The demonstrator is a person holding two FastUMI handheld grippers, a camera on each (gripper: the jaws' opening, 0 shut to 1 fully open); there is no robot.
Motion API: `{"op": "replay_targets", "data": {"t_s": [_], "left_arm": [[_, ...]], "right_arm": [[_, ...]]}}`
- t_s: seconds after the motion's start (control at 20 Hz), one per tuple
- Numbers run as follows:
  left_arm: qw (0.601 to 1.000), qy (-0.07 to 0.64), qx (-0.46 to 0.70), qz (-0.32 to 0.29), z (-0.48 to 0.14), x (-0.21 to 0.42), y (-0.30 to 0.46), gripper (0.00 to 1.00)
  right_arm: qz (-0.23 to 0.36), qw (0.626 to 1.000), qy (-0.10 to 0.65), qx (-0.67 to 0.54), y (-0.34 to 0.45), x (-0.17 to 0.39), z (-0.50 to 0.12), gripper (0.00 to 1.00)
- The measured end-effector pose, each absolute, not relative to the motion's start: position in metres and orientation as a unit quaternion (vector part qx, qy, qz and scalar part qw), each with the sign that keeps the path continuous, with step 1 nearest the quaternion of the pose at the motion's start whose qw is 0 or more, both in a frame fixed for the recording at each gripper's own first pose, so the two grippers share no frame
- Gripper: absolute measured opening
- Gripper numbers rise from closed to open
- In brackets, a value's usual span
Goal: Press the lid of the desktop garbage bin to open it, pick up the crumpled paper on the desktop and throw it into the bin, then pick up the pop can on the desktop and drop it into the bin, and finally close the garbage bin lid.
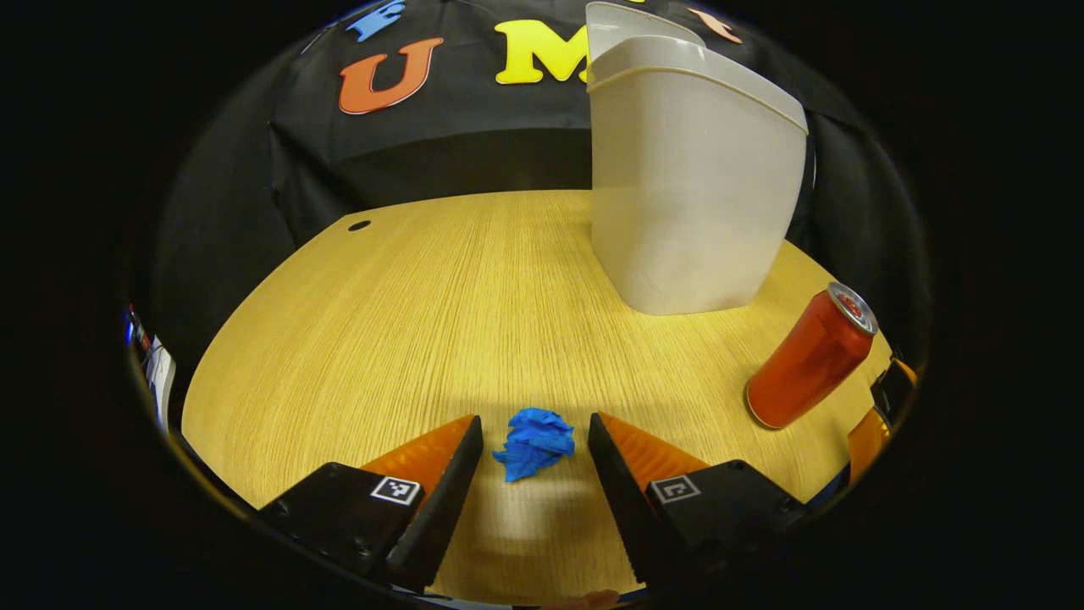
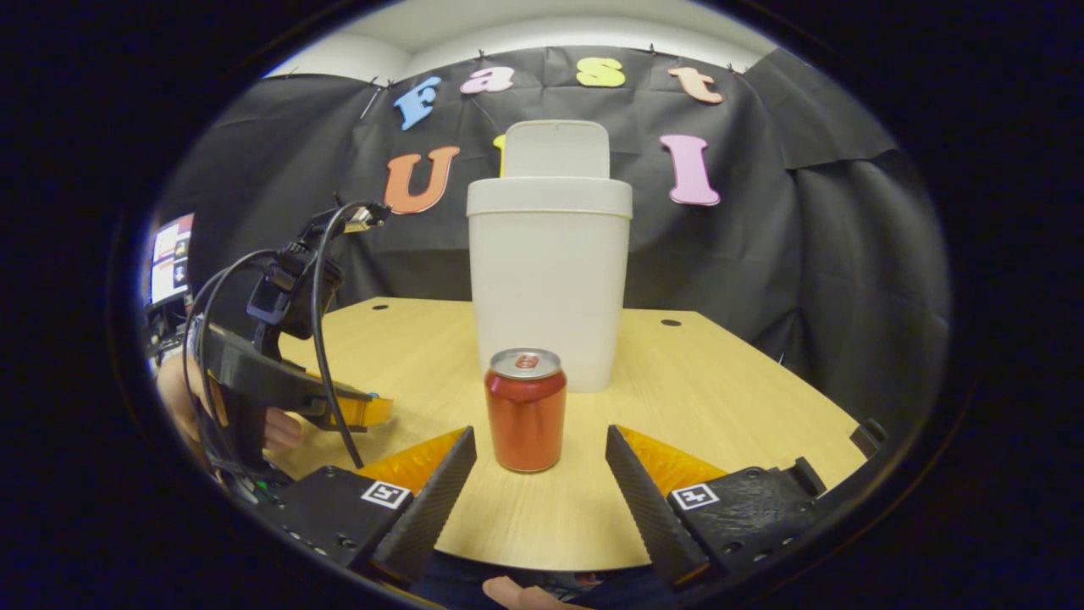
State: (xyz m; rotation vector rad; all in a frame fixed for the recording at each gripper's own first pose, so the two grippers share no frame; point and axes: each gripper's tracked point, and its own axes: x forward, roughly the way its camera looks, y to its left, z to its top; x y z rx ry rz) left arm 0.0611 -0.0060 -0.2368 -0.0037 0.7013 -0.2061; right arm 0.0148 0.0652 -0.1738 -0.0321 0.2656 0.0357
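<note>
Bin (image 2: 549, 288) lid (image 2: 556, 149) up at the tabletop's (image 1: 381, 322) far side, the left gripper (image 1: 535, 449) spread around the paper (image 1: 533, 443), the right gripper (image 2: 540, 462) spread before the can (image 2: 525, 410); both await binning, lid unclosed.

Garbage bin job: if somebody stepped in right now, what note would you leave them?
Left gripper: open, fingers either side of the crumpled paper on the table, not gripping yet.
Right gripper: open, lined up with the upright pop can, not touching.
Garbage bin: stands behind the can, lid up.
Done: lid opened.
Left: bin the paper, bin the can, close the lid.
</note>
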Motion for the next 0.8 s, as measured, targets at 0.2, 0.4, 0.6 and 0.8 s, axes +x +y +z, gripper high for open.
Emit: {"op": "replay_targets", "data": {"t_s": [0.2, 0.4, 0.6, 0.8], "left_arm": [[0.933, 0.344, 0.001, -0.103, -0.241, 0.063, -0.009, 0.58], [0.934, 0.342, -0.003, -0.1, -0.242, 0.065, -0.009, 0.5], [0.942, 0.323, 0.005, -0.091, -0.229, 0.065, -0.003, 0.44], [0.952, 0.294, -0.01, -0.086, -0.207, 0.066, 0.002, 0.43]], "right_arm": [[0.011, 0.991, 0.133, -0.005, 0.06, 0.016, -0.177, 0.96], [0.008, 0.991, 0.133, -0.008, 0.06, 0.021, -0.179, 0.96], [0.007, 0.99, 0.141, -0.018, 0.064, 0.028, -0.186, 0.96], [0.003, 0.989, 0.146, -0.022, 0.066, 0.037, -0.189, 0.96]]}}
